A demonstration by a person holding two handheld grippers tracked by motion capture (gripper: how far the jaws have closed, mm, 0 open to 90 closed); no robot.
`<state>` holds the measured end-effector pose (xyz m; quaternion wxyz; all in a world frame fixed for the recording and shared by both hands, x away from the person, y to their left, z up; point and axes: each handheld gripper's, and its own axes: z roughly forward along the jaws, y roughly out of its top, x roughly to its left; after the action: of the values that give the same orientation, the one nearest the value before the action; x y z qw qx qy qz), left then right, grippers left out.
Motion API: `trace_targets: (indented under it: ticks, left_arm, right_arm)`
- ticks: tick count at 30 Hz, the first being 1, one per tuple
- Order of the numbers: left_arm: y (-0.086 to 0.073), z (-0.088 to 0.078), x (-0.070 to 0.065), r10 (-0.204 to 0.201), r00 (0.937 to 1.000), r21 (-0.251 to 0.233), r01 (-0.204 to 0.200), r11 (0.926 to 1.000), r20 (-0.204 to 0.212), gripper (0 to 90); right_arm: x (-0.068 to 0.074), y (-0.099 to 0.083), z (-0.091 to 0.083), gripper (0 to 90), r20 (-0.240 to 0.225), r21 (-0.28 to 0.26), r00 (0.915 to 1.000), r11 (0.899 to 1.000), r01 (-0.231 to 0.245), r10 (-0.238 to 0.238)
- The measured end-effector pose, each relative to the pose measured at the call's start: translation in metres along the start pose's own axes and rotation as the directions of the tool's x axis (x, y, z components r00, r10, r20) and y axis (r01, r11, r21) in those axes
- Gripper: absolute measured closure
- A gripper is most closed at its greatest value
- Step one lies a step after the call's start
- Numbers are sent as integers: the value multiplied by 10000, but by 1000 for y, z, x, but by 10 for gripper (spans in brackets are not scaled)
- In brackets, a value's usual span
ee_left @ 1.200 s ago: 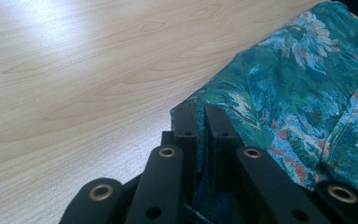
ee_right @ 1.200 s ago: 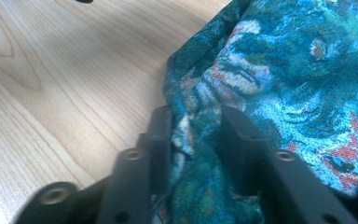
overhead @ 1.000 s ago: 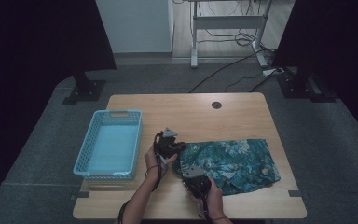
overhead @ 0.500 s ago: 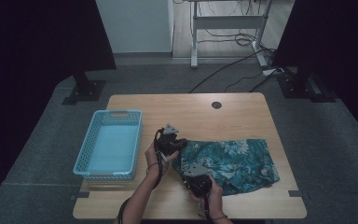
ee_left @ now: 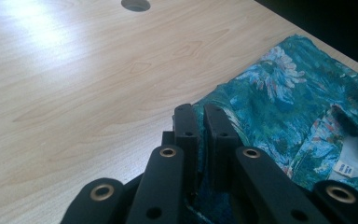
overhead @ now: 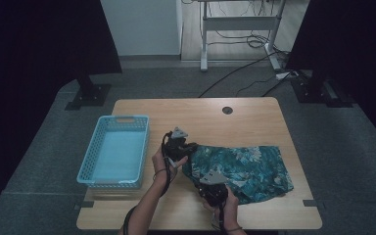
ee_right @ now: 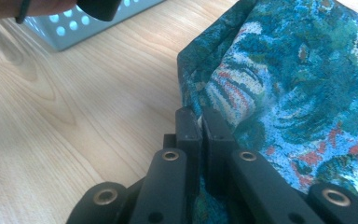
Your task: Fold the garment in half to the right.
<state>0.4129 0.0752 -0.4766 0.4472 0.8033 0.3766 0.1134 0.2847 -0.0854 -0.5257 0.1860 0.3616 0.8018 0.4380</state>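
A teal flower-print garment (overhead: 245, 166) lies on the right half of the wooden table (overhead: 200, 112). My left gripper (overhead: 188, 148) is shut on the garment's far left edge, and in the left gripper view the cloth (ee_left: 289, 107) is pinched between the jaws of the left gripper (ee_left: 200, 112) and lifted a little. My right gripper (overhead: 211, 182) is shut on the near left edge of the garment; in the right gripper view a fold of the cloth (ee_right: 298, 84) sits between the jaws of the right gripper (ee_right: 200, 114). A white label (ee_left: 347, 169) shows inside the garment.
A light blue plastic basket (overhead: 113, 150) stands on the left part of the table, just left of my left hand. A round cable hole (overhead: 227, 110) is near the table's far edge. A desk frame and floor cables (overhead: 245, 29) lie beyond the table.
The left gripper has risen a little with the cloth's edge in it. The right gripper has stayed in place on the near edge.
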Motion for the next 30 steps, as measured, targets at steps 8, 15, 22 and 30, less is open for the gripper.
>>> trace_targets:
  ticks: [8,15,22,30]
  left_arm:
    - [19,-11,-7,316,9995,-294,-313,9991,85,848]
    - [36,-20,-14,573,9983,-426,-567,9975,127,848]
    - [33,-18,-10,403,9985,-286,-392,9988,376,849]
    - [52,-18,1,268,9992,-188,-262,9995,291,849]
  right_arm:
    - [8,14,-6,872,-297,-560,9996,9984,-42,26]
    - [18,36,-15,871,-441,-1167,9988,9930,167,-220]
    - [15,33,-12,871,-368,-1191,9993,9929,42,-86]
    - [12,49,-1,871,-307,-1367,9994,9906,108,-151]
